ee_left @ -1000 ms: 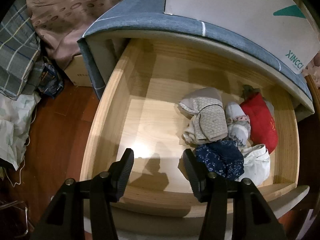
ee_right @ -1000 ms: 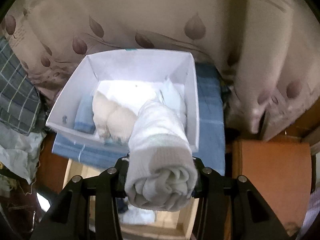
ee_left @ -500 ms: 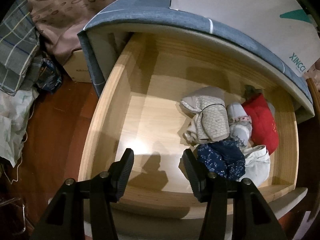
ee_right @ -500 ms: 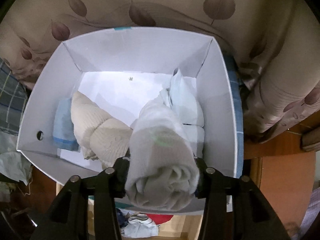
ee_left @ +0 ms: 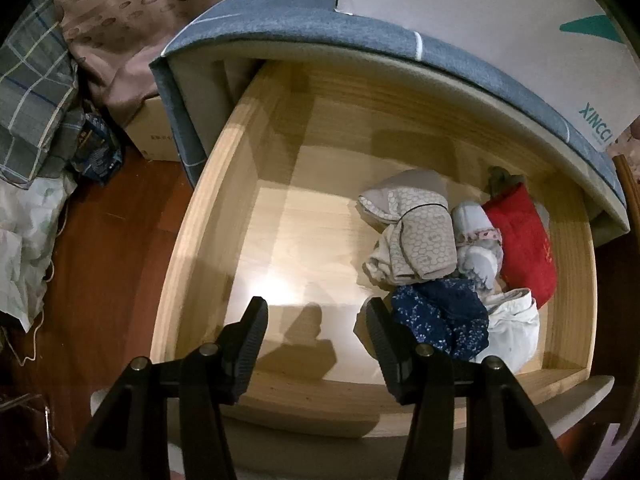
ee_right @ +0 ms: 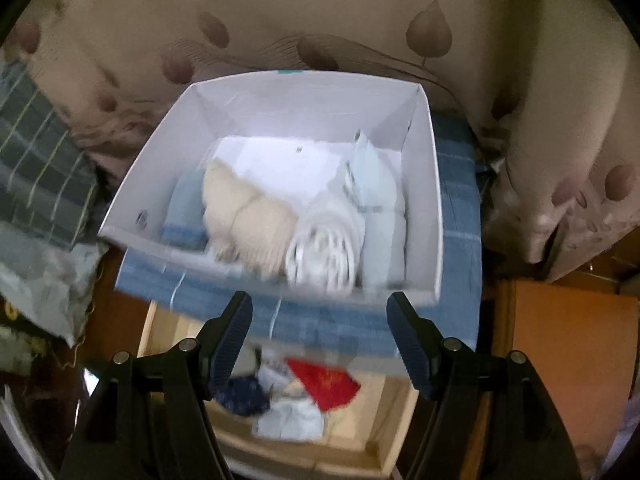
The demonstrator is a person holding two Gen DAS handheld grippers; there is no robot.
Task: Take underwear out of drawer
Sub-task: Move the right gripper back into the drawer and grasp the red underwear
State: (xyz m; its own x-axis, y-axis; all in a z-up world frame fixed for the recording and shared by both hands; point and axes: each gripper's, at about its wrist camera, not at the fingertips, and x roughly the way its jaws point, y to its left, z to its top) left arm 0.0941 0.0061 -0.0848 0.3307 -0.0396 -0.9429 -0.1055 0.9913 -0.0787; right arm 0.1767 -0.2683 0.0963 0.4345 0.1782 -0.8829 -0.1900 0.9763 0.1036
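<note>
You are letting the white roll (ee_right: 326, 254) settle in the white box (ee_right: 434, 216); your right gripper (ee_right: 320, 338) fingers have just been spreading, now empty, so be lifting clear; left gripper (ee_left: 316, 344) fingers are standing apart over the drawer (ee_left: 200, 216).

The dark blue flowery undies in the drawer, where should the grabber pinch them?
Pinch the bunched top fold of the dark blue flowery undies, coming straight down from above. They lie crumpled in the drawer beside the open left gripper, with clothes crowding their far side.

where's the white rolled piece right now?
In the right wrist view the white roll lies inside the white box, near its front wall, between the beige piece and the pale blue piece; the right gripper is open and empty.
</note>
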